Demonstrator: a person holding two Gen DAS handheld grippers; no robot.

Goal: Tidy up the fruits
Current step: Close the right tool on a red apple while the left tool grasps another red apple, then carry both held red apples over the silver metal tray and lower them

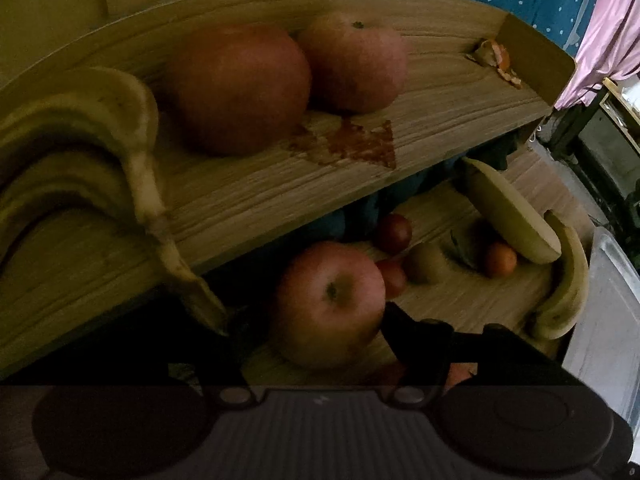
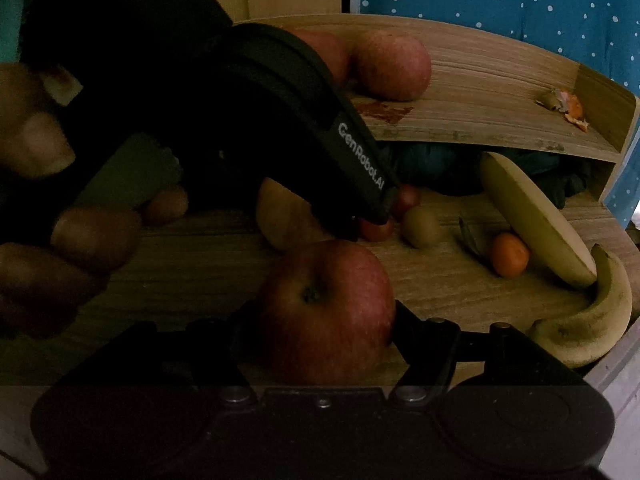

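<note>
Right gripper (image 2: pixel 326 320): jaws closed on a red apple (image 2: pixel 326 304), stem end toward the camera, held just above the wooden table (image 2: pixel 200 256). Left gripper (image 2: pixel 376 216): nose reaching across the table ahead and to the left of the apple; its own view shows only one finger beside an apple (image 1: pixel 328 304), so open or closed cannot be told. Beyond, the upper shelf (image 2: pixel 480 80) carries two apples (image 2: pixel 394 66); it lies ahead of and above the held fruit, so the right hand is the nearer carrier.
</note>
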